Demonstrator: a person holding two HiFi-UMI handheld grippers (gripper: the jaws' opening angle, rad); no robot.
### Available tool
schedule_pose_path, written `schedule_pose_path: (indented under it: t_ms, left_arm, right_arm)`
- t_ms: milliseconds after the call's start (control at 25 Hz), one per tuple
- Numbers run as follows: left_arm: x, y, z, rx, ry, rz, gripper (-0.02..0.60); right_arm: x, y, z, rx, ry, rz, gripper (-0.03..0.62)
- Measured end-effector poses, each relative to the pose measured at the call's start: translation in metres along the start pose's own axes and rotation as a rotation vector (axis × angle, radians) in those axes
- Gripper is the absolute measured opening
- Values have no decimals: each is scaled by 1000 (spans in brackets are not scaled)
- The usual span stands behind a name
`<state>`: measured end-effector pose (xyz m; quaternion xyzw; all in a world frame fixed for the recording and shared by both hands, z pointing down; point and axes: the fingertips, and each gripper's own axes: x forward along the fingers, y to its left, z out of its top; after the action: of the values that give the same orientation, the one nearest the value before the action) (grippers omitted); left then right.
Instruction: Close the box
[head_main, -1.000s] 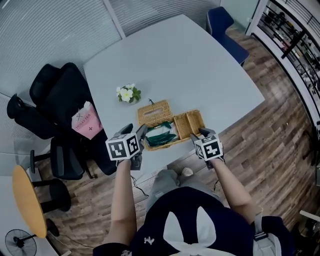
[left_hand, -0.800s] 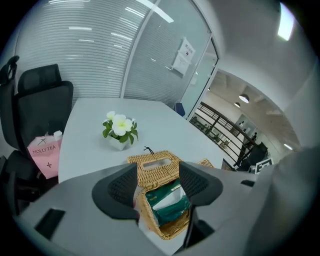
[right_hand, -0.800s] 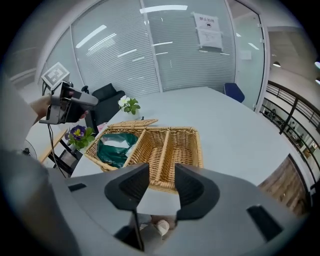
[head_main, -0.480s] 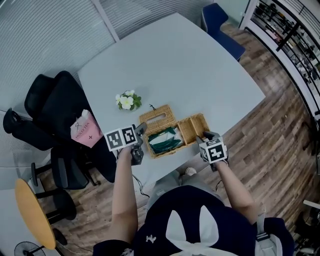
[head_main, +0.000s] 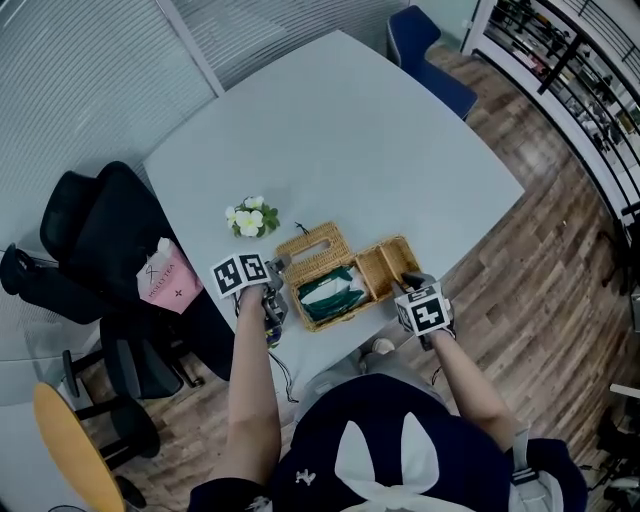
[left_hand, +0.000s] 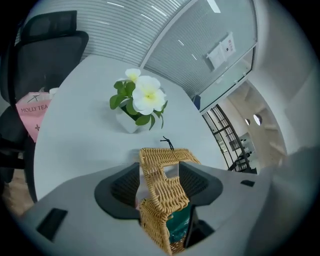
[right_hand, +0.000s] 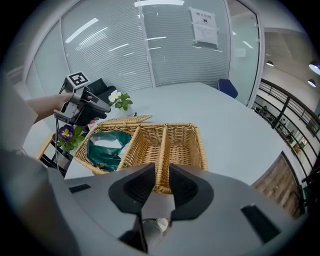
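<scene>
Head view: the wicker box sits at the near edge of the table, with the left gripper and right gripper at its ends.

Left gripper view: the jaws are apart, with the raised lid between them.

Right gripper view: the jaws have just been closing and stand narrowly apart around the box's near rim, seemingly not pinching it.

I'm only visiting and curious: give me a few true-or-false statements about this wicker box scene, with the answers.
1. The box has its lid shut. False: the lid is open.
2. A green packet lies in the box. True.
3. The lid stands between the jaws of the left gripper. True.
4. The flowers sit inside the box. False: they stand on the table beside it.
5. A pink bag sits on the black chair. True.
</scene>
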<state>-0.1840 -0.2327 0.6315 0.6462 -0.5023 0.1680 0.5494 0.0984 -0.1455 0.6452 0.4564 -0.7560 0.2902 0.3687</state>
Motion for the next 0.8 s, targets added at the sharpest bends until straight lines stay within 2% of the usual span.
schedule_pose_path:
  t_ms: [200,520,680,800]
  left_arm:
    - [16,8,-4,-40,55,-20,252]
    - [29,15,-8,-161,90,-92,249]
    - [32,16,-9,-188,84,-103,182]
    - [32,16,-9,-205,81,-116,170]
  right_arm:
    - [4,3,0,3,11,-8,95]
    - [6,3,0,15,28,-15,64]
    - [6,3,0,16,27,-16,61]
    - [4,5,0,20,32,-11,61]
